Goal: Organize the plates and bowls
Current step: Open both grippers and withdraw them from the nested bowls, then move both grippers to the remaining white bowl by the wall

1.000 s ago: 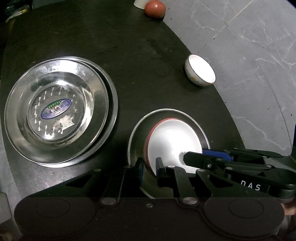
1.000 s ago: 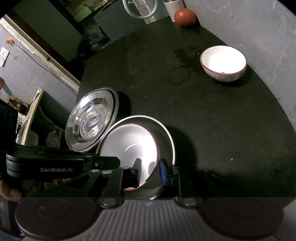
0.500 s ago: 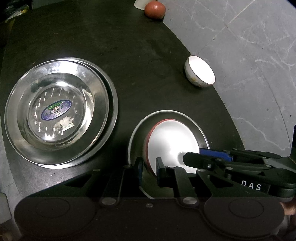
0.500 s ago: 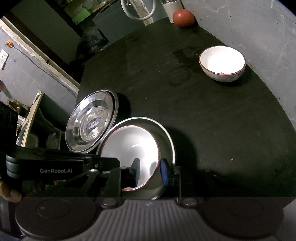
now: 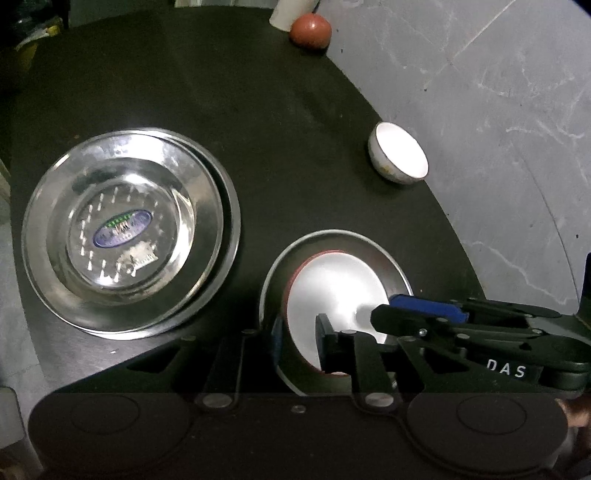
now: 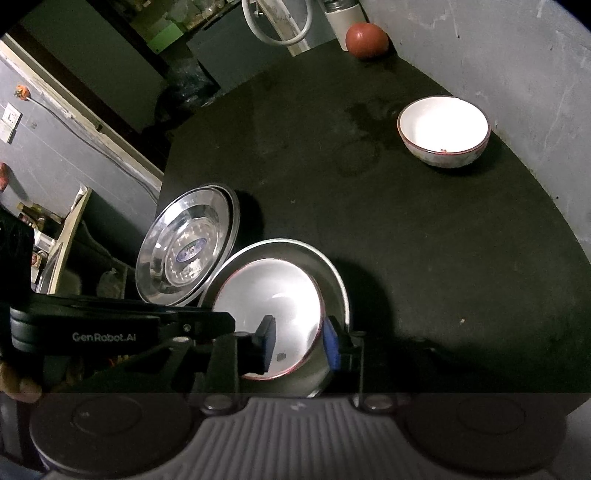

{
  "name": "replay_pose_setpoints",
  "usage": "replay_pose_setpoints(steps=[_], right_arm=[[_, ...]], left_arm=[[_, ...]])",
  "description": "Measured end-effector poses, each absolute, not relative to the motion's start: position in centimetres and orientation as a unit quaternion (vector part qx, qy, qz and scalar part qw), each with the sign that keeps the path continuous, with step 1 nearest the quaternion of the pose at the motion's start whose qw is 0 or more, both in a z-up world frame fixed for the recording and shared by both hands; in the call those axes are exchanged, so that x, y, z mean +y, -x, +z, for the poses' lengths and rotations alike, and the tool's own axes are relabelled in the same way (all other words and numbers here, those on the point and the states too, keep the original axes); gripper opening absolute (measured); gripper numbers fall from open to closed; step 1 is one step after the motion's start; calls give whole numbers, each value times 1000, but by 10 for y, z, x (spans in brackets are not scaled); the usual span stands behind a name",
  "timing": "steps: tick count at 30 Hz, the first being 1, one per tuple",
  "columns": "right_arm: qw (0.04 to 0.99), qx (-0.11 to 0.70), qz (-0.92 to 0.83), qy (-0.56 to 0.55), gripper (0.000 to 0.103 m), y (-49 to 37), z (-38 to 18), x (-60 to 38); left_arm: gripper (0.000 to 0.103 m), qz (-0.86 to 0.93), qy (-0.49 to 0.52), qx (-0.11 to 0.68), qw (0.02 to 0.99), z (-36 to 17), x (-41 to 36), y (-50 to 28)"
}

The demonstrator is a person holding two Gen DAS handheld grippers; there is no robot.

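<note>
A white red-rimmed bowl (image 5: 332, 291) sits tilted inside a small steel plate (image 5: 384, 258) near the table's front edge. My left gripper (image 5: 298, 341) straddles the bowl's near-left rim, one finger outside and one inside, jaws slightly apart. My right gripper (image 6: 299, 343) straddles the bowl's (image 6: 266, 299) right rim above the steel plate (image 6: 336, 280), jaws wider apart. Two stacked steel plates (image 5: 125, 229) lie at the left; they also show in the right wrist view (image 6: 184, 251). A second white bowl (image 5: 399, 155) stands far right, also in the right wrist view (image 6: 443, 129).
A red tomato (image 5: 309, 31) and a white cup (image 5: 291, 13) sit at the round black table's (image 5: 258, 110) far edge. Grey marble floor (image 5: 498, 110) lies beyond the table on the right. Shelves and clutter (image 6: 55, 240) stand left of the table.
Both grippers' jaws have widened a little around the bowl's rim, the right more than the left. The bowl and steel plate stay in place.
</note>
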State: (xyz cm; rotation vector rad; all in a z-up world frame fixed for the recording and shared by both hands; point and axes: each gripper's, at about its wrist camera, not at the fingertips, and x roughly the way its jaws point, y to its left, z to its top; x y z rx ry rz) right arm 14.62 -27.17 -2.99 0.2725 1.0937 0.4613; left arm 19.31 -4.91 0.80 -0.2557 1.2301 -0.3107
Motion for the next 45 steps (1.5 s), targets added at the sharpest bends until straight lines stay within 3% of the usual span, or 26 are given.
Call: replay_pose_setpoints(steps=[14, 16, 22, 29, 45], right_arm=[[852, 458, 201, -155, 62, -140, -3, -297], [855, 453, 196, -159, 67, -139, -2, -302], [868, 428, 171, -184, 90, -137, -2, -318], [873, 411, 118, -234, 103, -137, -16, -343], [877, 371, 7, -306, 103, -176, -53, -374]], left_arm=[[62, -135, 93, 528, 833, 39, -56, -199], [76, -136, 88, 522, 838, 41, -58, -202], [101, -127, 75, 503, 851, 48, -67, -218], [102, -129, 66, 505, 851, 40, -81, -257], [102, -211, -45, 477, 852, 6, -162, -361]])
